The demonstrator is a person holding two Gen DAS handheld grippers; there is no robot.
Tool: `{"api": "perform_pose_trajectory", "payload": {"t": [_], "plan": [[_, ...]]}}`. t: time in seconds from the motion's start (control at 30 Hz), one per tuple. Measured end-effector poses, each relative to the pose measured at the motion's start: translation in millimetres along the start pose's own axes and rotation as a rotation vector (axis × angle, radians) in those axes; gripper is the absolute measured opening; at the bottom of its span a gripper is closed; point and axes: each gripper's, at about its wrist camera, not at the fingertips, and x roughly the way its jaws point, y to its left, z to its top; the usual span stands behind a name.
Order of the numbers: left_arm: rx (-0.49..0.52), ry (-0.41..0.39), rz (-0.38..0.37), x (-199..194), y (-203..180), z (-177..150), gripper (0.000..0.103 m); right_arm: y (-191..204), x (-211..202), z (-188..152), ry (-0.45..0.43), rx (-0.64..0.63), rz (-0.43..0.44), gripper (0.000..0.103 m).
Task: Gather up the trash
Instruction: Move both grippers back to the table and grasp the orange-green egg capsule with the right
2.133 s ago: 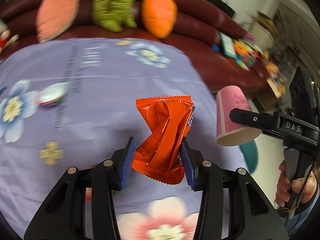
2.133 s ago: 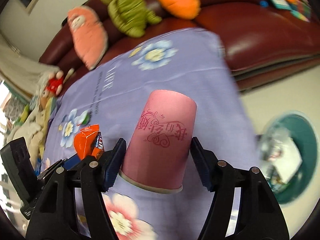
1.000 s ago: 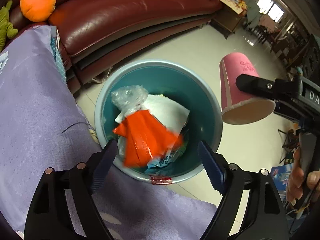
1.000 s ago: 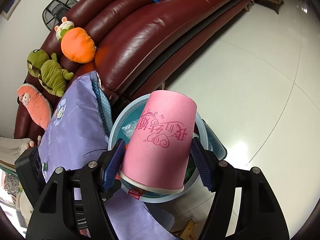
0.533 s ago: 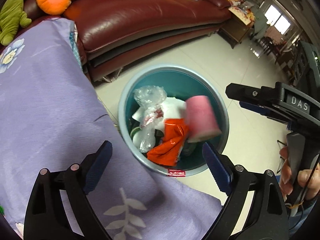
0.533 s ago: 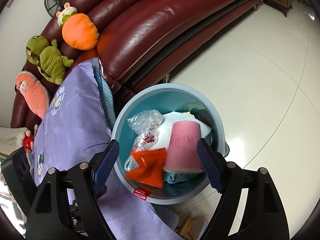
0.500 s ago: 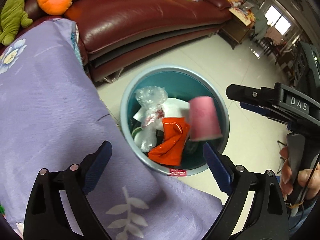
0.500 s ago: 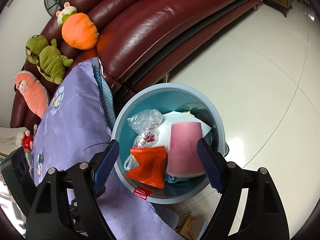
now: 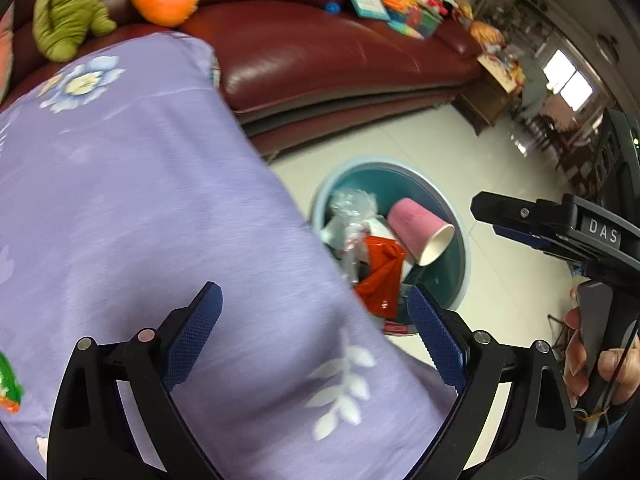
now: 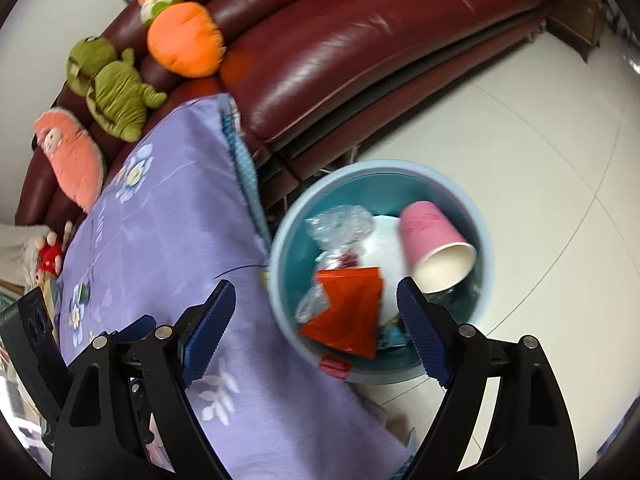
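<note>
A teal bin [image 9: 400, 165] [image 10: 380, 166] stands on the floor beside the table. Inside it a pink paper cup [image 9: 416, 224] [image 10: 432, 236] lies on its side. Beside the cup are an orange wrapper [image 9: 380, 276] [image 10: 348, 312], a clear plastic bag [image 10: 340, 220] and white paper. My left gripper [image 9: 313, 288] is open and empty above the table's edge. My right gripper [image 10: 315, 283] hangs over the bin's near side; its jaws are opening, with nothing between them. The right gripper [image 9: 520, 220] also shows at the right of the left wrist view, held by a hand [image 9: 600, 364].
A purple flowered cloth [image 9: 140, 200] [image 10: 160, 260] covers the table. A small green wrapper [image 9: 8, 384] lies at its left edge. Behind runs a dark red sofa [image 9: 320, 48] [image 10: 340, 40] with plush toys [image 10: 184, 40] and books. White tiled floor [image 10: 520, 140] surrounds the bin.
Both grippers opened: the orange wrapper, then the pink cup, fell into the bin, and the cup tipped onto its side. Both views have since swung back toward the table.
</note>
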Motion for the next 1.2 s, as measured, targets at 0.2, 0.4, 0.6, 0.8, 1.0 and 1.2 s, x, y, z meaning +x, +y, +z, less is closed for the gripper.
{"api": "perform_pose_trajectory", "payload": {"t": [0.2,0.4,0.6,0.8,1.0,1.2], "plan": [[-0.071,-0.055,0.035,-37,46,-16,0.094,51,2,-10,0.015,-0.081,0.012,0.079],[-0.185,-0.099,0.077,-77,109,-43,0.094,115,14,-27,0.055,-0.184,0.045,0.079],[-0.284,-0.145,0.152,-123,179,-82,0.094,193,36,-55,0.124,-0.318,0.091,0.079],[-0.349,-0.163,0.238,-160,241,-124,0.094,269,56,-89,0.175,-0.481,0.146,0.079],[-0.428,-0.179,0.279,-181,287,-153,0.094,328,85,-123,0.23,-0.605,0.182,0.079],[-0.499,-0.188,0.299,-193,321,-174,0.094,364,107,-153,0.248,-0.721,0.172,0.079]]}}
